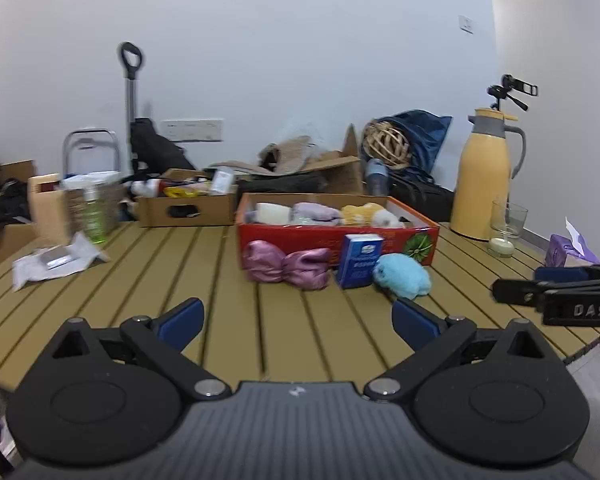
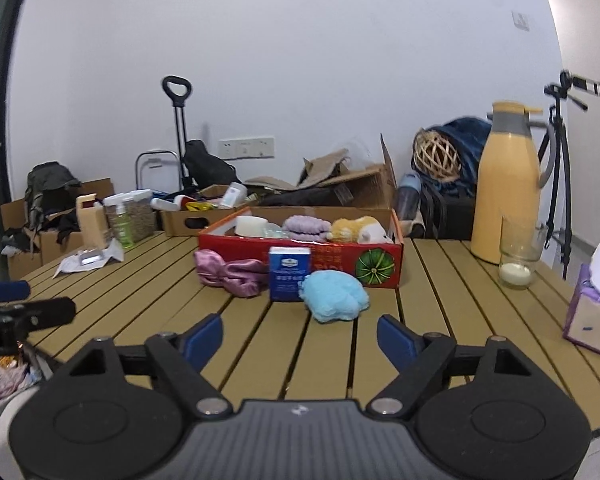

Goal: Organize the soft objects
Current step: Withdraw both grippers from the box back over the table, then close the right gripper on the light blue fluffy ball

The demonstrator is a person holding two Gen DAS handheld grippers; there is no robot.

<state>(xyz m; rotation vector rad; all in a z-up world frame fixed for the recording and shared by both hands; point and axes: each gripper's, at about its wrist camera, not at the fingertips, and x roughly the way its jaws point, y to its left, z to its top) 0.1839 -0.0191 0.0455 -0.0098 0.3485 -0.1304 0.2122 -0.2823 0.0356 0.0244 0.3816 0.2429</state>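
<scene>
Both my tools hang over the near edge of the tan slatted surface (image 1: 140, 264): left tool (image 1: 298, 318) spread wide with nothing between its blue pads, right tool (image 2: 300, 338) likewise gaping and empty-handed. Landmark is the shallow red cardboard box (image 2: 300, 250) with the green melon print; inside it lie a white roll, a lilac knitted piece (image 2: 305, 227) and a yellow-and-white plush toy (image 2: 354, 229). Just in front of that box, on the surface, sit a crumpled pink satin cloth (image 1: 286, 266), an upright blue-and-white carton (image 2: 289, 274) and a fluffy light-blue soft lump (image 2: 334, 295) touching the carton's right side.
</scene>
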